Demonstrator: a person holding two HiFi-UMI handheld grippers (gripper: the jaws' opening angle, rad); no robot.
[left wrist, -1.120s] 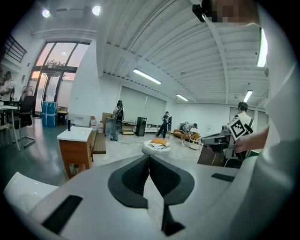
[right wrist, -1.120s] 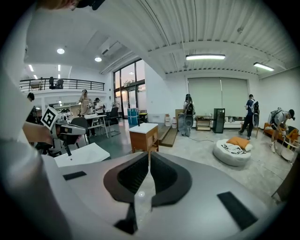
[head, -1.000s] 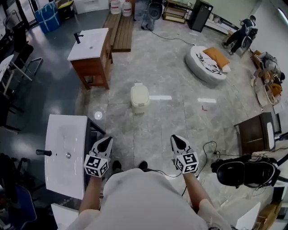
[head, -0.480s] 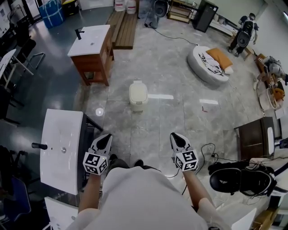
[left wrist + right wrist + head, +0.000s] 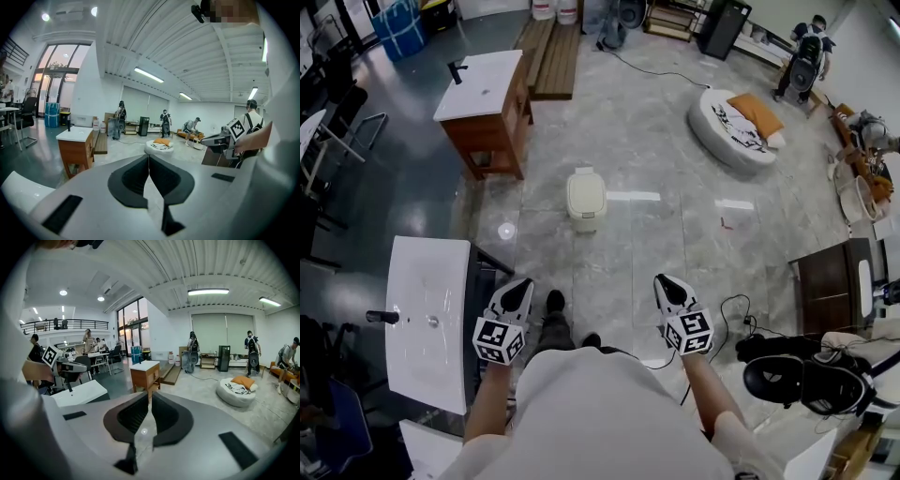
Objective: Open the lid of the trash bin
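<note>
Cream-coloured and squat, the trash bin [image 5: 586, 199] stands on the grey marble floor [image 5: 628, 131] with its lid lying flat and shut. You hold both grippers on the near side of the bin, well apart from it and touching nothing. Your left gripper [image 5: 518, 290] is nearer to you than the bin and a little to its left. In the left gripper view its [image 5: 149, 159] dark jaws are pressed together at the tips with nothing between them. Your right gripper [image 5: 665, 284] is nearer to you than the bin and to its right. In the right gripper view its [image 5: 150, 394] jaws are also drawn together and hold nothing. A short white strip [image 5: 633, 196] lies on the floor just to the right of the bin. Beyond the bin and to its left stands a wooden cabinet [image 5: 483, 117] with a white basin top. Beyond it and to its right lies a round white floor bed [image 5: 727, 131] carrying an orange cushion [image 5: 753, 108]. A second white basin top [image 5: 427, 314] sits on the near left of the bin, beside your left gripper. Your dark shoe [image 5: 553, 302] is planted on the floor between the bin and your body.
</note>
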